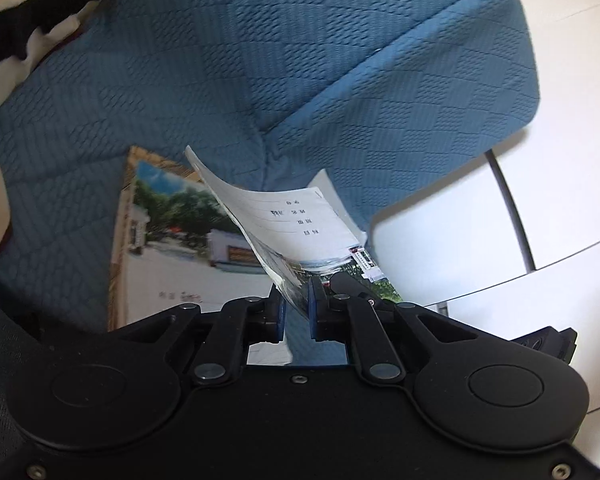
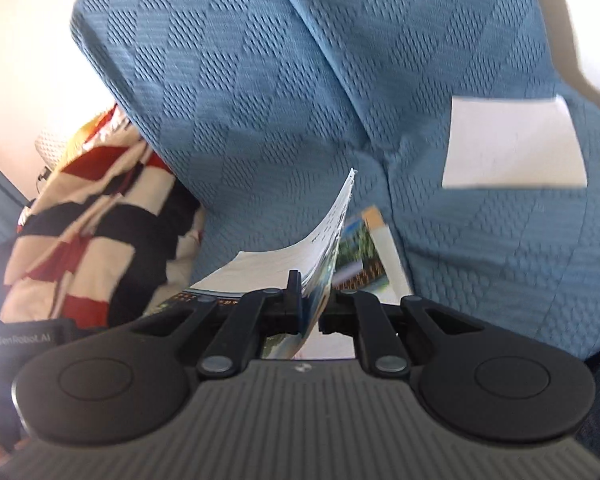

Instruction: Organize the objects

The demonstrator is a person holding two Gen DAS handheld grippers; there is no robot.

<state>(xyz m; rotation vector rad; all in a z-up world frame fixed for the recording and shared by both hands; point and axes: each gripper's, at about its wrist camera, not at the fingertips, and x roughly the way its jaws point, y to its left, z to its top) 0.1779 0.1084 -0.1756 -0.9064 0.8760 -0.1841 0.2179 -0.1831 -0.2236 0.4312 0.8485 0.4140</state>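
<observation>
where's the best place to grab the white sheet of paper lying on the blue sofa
Probably by its near edge, coming in low from the front of the seat. The white sheet lies flat on the blue sofa, so only a thin edge offers a pinch. Both grippers are shut on booklets now.

You have a thin booklet [image 1: 284,220] whose white page carries ruled lines and a few printed characters, its cover bearing a photo of trees and a building. The raised leaf curls upward, bowed, above the blue sofa's seat cushion [image 1: 60,184], near the crease where seat meets backrest. Under it lies a second booklet [image 1: 172,248] flat on the cushion, showing a similar street photo with a tan border. You can see a white sheet [image 2: 516,146], probably paper, lying flat further along the cushion.
</observation>
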